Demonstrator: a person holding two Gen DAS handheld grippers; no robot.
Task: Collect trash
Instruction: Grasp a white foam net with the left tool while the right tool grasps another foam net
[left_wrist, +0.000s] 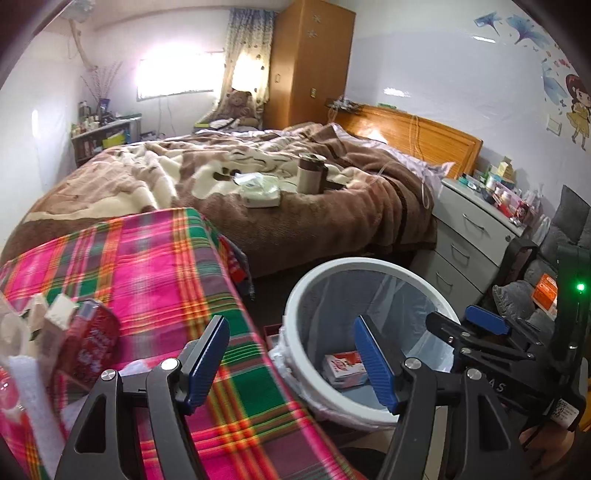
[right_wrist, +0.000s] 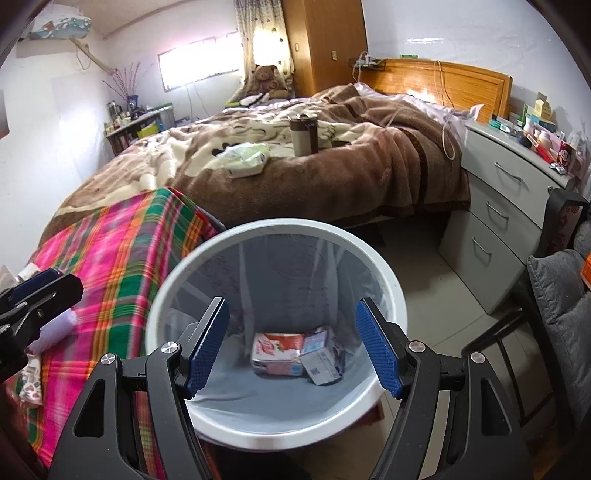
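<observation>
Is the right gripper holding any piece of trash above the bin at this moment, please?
No, the right gripper is open with nothing between its fingers, and two cartons already lie at the bottom of the bin.

Bed (right_wrist: 332, 177) under brown blanket, thermos (right_wrist: 303, 134) upright on it. Wooden wardrobe (left_wrist: 310, 62) behind; grey drawer unit (right_wrist: 509, 206) beside headboard; teddy bear (right_wrist: 266, 79) by curtain
</observation>
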